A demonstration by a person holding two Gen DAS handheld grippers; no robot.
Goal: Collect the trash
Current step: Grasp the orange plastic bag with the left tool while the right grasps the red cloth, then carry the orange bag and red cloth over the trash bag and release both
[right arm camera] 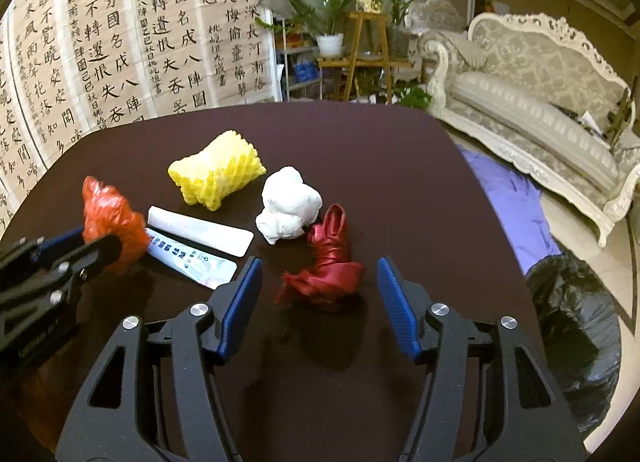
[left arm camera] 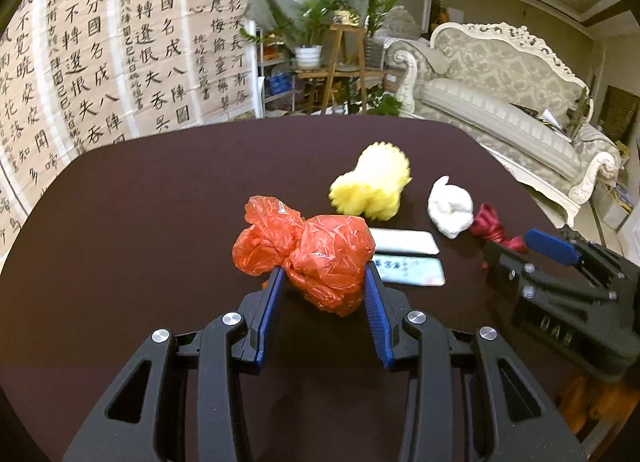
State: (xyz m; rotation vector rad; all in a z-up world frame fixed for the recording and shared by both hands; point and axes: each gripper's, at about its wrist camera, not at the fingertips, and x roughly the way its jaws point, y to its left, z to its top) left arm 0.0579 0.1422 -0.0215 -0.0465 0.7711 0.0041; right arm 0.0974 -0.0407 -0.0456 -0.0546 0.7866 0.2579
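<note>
Left gripper (left arm camera: 324, 274) clamped on the crumpled orange bag (left arm camera: 308, 250). Right gripper (right arm camera: 318, 276) gaping wide around the red wad (right arm camera: 328, 266), pads not touching it.

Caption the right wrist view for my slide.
Right gripper open around a crumpled red wrapper on a dark table.

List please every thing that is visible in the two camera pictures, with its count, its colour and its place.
table: one, dark brown, under all the trash
crumpled plastic bag: one, orange, table's left part, between the left gripper's pads
foam net: one, yellow, behind the packets
tissue wad: one, white, right of the foam net
crumpled wrapper: one, dark red, in front of the tissue wad
flat packets: two, white and printed, side by side mid-table
bin bag: one, black, on the floor right of the table
sofa: one, cream, far right
left gripper: black, blue pads, closed on the bag
right gripper: black, blue pads, open around the wrapper
</note>
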